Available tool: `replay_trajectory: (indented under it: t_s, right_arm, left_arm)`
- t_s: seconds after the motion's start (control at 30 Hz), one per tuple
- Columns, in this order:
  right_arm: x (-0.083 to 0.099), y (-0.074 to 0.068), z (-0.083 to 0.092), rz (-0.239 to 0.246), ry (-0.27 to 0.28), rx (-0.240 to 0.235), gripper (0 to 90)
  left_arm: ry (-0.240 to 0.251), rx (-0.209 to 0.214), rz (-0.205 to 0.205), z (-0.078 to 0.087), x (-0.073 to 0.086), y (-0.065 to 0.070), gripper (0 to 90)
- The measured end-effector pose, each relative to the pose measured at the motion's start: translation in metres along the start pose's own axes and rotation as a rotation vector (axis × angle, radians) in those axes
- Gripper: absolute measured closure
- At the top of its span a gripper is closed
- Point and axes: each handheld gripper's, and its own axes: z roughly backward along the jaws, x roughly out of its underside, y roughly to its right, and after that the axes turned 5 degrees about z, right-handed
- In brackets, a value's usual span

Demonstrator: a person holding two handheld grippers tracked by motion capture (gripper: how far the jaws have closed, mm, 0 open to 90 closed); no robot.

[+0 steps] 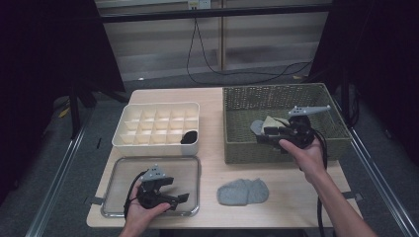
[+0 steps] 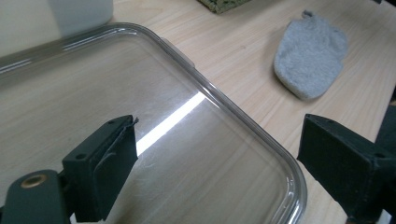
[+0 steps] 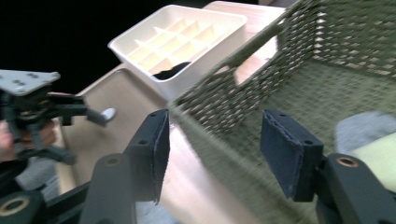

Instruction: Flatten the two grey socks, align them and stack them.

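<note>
My right gripper (image 1: 261, 134) hangs over the front part of a green woven basket (image 1: 296, 98), pointing left. Its jaws stand open around the basket's near wall (image 3: 219, 105) without touching it (image 3: 215, 135). A grey cloth (image 3: 364, 128) and a pale yellow one (image 3: 380, 154) lie inside the basket, beside the gripper (image 1: 271, 122). My left gripper (image 1: 177, 191) rests low over a clear plastic lid (image 1: 195, 170) at the front left, jaws wide open and empty (image 2: 219, 140). A grey sock (image 1: 243, 191) lies flat on the table between the two hands.
A white divided organiser box (image 1: 157, 118) stands behind the lid, with a black rolled item (image 1: 189, 137) in its front right compartment. The wooden table (image 1: 212, 113) has bare room between box and basket. Dark floor and a frame surround the table.
</note>
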Motion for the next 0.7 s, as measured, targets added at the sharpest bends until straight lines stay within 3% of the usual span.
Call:
replay_trajectory:
  t_s: [0.2, 0.7]
  right_arm:
    - [-0.019, 0.025, -0.017, -0.005, -0.078, 0.026, 47.0]
    - [-0.045, 0.054, -0.037, -0.006, -0.126, 0.084, 49.0]
  left_arm:
    - [0.004, 0.003, 0.002, 0.001, -0.002, -0.003, 11.8]
    - [0.024, 0.005, -0.026, 0.003, -0.003, 0.004, 13.4]
